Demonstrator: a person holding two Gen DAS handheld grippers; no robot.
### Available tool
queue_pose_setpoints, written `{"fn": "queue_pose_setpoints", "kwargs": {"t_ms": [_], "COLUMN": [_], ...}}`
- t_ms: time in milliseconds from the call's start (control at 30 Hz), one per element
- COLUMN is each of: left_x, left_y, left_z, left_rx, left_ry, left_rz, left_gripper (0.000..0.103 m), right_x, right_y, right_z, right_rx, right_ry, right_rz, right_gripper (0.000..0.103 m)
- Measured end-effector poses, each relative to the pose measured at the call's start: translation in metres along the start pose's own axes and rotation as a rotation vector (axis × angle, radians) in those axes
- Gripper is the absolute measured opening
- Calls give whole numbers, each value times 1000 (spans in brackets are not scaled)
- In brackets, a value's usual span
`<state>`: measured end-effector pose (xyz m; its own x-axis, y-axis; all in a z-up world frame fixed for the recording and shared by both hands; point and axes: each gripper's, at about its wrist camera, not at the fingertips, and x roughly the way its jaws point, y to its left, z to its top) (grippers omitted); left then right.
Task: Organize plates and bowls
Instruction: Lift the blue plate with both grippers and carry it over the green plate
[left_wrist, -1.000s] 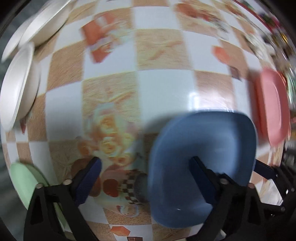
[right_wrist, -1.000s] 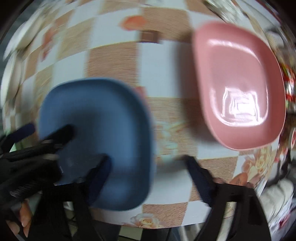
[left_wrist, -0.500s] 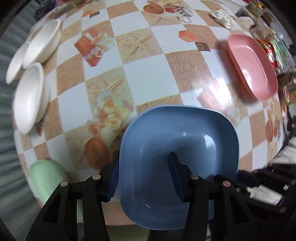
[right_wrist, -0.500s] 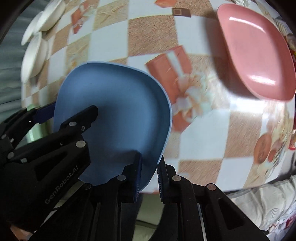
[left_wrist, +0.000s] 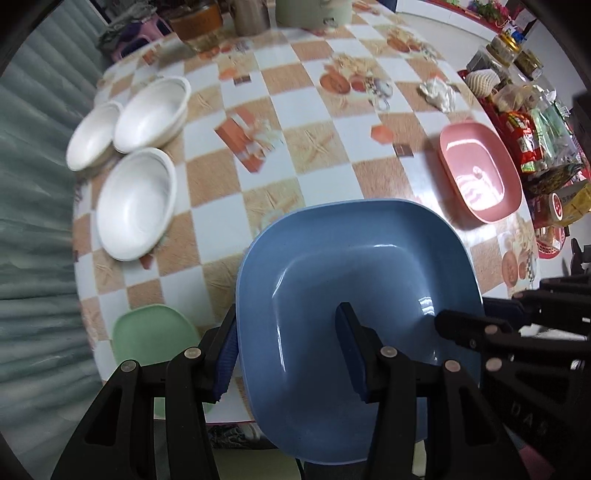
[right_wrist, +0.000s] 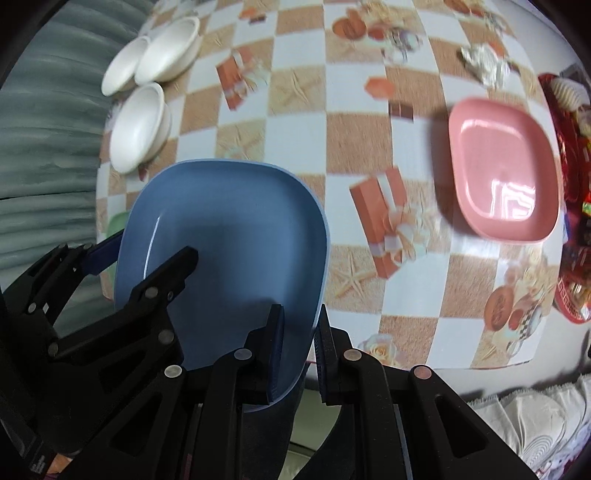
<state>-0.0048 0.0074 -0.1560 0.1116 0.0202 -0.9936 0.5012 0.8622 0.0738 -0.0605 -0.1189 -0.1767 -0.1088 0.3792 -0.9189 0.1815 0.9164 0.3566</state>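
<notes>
A blue square plate (left_wrist: 354, 280) is held in the air above the table's near edge. My left gripper (left_wrist: 291, 350) is shut on its left rim. My right gripper (right_wrist: 299, 339) is shut on its right rim; the plate also shows in the right wrist view (right_wrist: 229, 236). A pink plate (left_wrist: 480, 173) lies on the table to the right, also in the right wrist view (right_wrist: 506, 170). A green plate (left_wrist: 147, 336) lies at the near left edge. Three white bowls (left_wrist: 136, 203) sit at the far left, also in the right wrist view (right_wrist: 140, 125).
The checked tablecloth (left_wrist: 303, 155) covers a round table. Jars and pots (left_wrist: 243, 14) stand at the far edge. Snack packets (left_wrist: 535, 133) crowd the right side. A crumpled wrapper (left_wrist: 439, 94) lies at the far right. A curtain (left_wrist: 33, 221) hangs on the left.
Both grippers have lifted the blue plate higher and back from the table; more of the table and the bowls now show.
</notes>
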Motion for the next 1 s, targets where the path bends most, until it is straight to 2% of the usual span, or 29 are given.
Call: {"fn": "queue_pose_setpoints", "kwargs": {"t_ms": [367,1000], "left_x": [-11,-11], "left_y": [31,79], "left_z": [3,-13], "left_rx": [-64,-189], "left_ry": [-57,-71], "left_rz": [26,19], "left_gripper": [54,54], "right_x": [-13,-7], "right_y": [34,91], "right_z": [16,32], "right_rx": [-79,-222], "right_ry": [-32,-16], "right_rz": [-20,-79], "right_gripper": [18,18]}}
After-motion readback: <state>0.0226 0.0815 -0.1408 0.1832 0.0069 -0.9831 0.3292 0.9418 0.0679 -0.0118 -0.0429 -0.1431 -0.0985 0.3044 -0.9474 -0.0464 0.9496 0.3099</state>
